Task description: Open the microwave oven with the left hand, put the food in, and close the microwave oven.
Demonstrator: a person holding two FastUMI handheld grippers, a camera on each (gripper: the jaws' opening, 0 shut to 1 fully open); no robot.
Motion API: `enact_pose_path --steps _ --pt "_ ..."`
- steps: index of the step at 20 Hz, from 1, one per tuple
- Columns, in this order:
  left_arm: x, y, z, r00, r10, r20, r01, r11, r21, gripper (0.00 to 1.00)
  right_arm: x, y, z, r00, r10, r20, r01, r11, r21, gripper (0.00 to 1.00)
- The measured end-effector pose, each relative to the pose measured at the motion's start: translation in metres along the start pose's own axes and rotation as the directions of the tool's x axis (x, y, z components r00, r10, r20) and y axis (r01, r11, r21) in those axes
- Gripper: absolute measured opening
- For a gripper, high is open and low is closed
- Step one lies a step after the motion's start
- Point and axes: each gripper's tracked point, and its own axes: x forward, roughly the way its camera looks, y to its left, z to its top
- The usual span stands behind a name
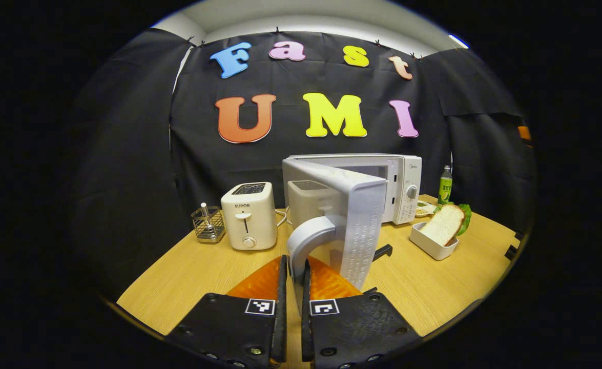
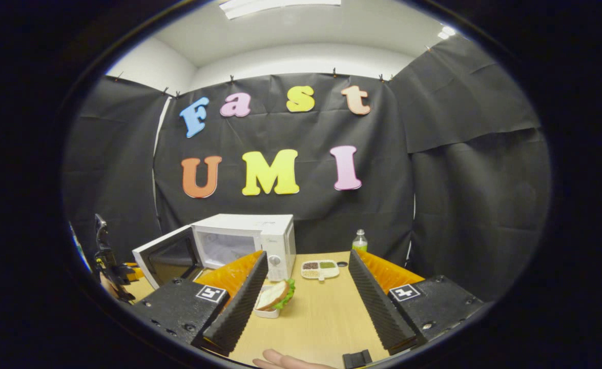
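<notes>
The white microwave (image 1: 404, 187) stands at the back of the wooden table (image 1: 423, 287), its door (image 1: 362, 225) swung wide open toward me. My left gripper (image 1: 293, 279) is shut on the door's curved handle (image 1: 308, 238), one finger on each side of it. A sandwich of bread and lettuce (image 1: 447, 223) lies in a white dish to the right of the microwave. In the right gripper view, my right gripper (image 2: 307, 256) stands open with nothing between its fingers, above the table, and the sandwich (image 2: 276, 296) lies just past its left finger. The microwave (image 2: 252, 238) and its open door (image 2: 165, 256) are at the back left there.
A white toaster (image 1: 249, 216) and a wire basket (image 1: 208, 224) stand left of the microwave. A green bottle (image 1: 445, 184) and a small divided dish (image 2: 321, 269) sit to its right. A person's fingers (image 2: 285, 362) show at the table's near edge.
</notes>
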Motion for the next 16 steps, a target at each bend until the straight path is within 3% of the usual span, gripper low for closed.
enact_pose_path --steps 2,3,4,5,6,7,8,9,10,11,12,15,16 --pt "-0.007 0.018 -0.002 0.999 0.034 -0.009 -0.034 0.998 -0.043 0.07 0.008 0.003 -0.005 1.000 0.000 -0.019 0.000 1.000 -0.002 1.00" --pt "-0.009 0.027 -0.003 0.999 0.052 -0.013 -0.053 0.997 -0.059 0.17 0.011 0.003 -0.008 1.000 0.000 -0.030 0.000 1.000 -0.002 1.00" --pt "-0.014 0.032 -0.004 0.997 0.069 -0.020 -0.070 0.995 -0.068 0.43 0.014 0.003 -0.010 0.999 -0.001 -0.039 0.001 1.000 -0.002 0.92" --pt "-0.019 0.038 -0.004 0.996 0.087 -0.024 -0.088 0.994 -0.061 0.55 0.018 0.002 -0.012 0.999 -0.003 -0.050 0.003 1.000 -0.001 0.92" --pt "-0.027 0.039 -0.003 0.996 0.090 -0.020 -0.091 0.995 -0.049 0.84 0.021 0.000 -0.015 0.998 -0.004 -0.058 0.004 1.000 0.000 0.92" --pt "-0.035 0.044 0.003 0.994 0.110 -0.003 -0.110 0.993 -0.034 0.98 0.025 -0.001 -0.016 0.998 -0.005 -0.068 0.005 1.000 0.000 0.92" --pt "-0.043 0.050 0.009 0.991 0.133 0.012 -0.133 0.991 -0.023 0.98 0.028 -0.003 -0.019 0.997 -0.005 -0.075 0.005 1.000 0.000 1.00" --pt "-0.051 0.053 0.015 0.988 0.151 0.023 -0.150 0.988 -0.023 0.97 0.031 -0.004 -0.021 0.996 -0.005 -0.084 0.006 1.000 0.001 0.92" --pt "-0.057 0.052 0.021 0.987 0.159 0.028 -0.158 0.987 -0.031 0.97 0.035 -0.005 -0.022 0.996 -0.007 -0.090 0.007 1.000 0.000 0.92" --pt "-0.064 0.050 0.028 0.986 0.162 0.036 -0.160 0.986 -0.039 0.98 0.040 -0.006 -0.024 0.995 -0.009 -0.099 0.008 1.000 -0.006 1.00" --pt "-0.072 0.050 0.037 0.984 0.169 0.050 -0.167 0.985 -0.043 0.97 0.044 -0.008 -0.026 0.994 -0.012 -0.109 0.010 1.000 -0.013 0.92" --pt "-0.090 0.047 0.066 0.976 0.197 0.089 -0.192 0.980 -0.059 0.97 0.061 -0.012 -0.029 0.990 -0.013 -0.144 0.008 0.999 -0.032 0.92" --pt "-0.094 0.044 0.077 0.974 0.203 0.104 -0.196 0.978 -0.072 0.97 0.067 -0.013 -0.031 0.987 -0.008 -0.158 0.002 0.999 -0.037 1.00"
